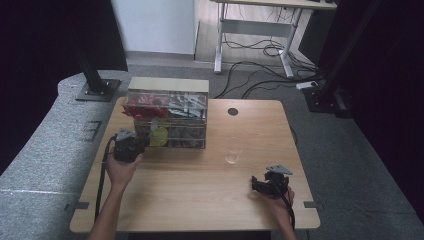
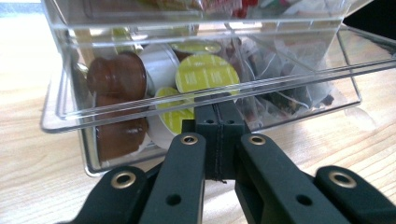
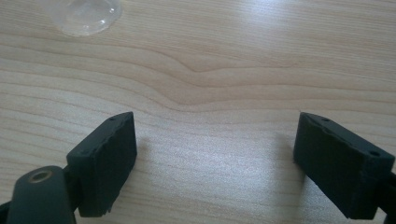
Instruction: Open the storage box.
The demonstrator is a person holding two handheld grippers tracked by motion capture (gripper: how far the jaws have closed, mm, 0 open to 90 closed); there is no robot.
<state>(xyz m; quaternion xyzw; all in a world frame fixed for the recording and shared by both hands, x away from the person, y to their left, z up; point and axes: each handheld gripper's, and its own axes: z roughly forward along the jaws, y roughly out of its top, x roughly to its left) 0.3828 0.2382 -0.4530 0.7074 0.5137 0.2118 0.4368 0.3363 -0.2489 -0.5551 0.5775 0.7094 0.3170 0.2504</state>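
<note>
A clear plastic organizer (image 1: 167,117) with drawers stands at the table's back left. In the left gripper view its lower drawer (image 2: 65,109) holds brown pods (image 2: 116,74), green-lidded pods (image 2: 207,74) and tea bags (image 2: 285,88). My left gripper (image 2: 217,112) is shut, its tips right against the drawer's clear front rim; I cannot tell whether they pinch it. In the high view my left gripper (image 1: 141,143) sits at the organizer's lower left corner. My right gripper (image 1: 257,184) stands open low over bare wood, with nothing between its pads (image 3: 105,163).
A clear plastic cup (image 1: 233,152) stands on the wooden table (image 1: 200,200) between the organizer and my right hand; its base is at the top left of the right gripper view as cup (image 3: 86,16). A round cable hole (image 1: 233,111) lies behind it.
</note>
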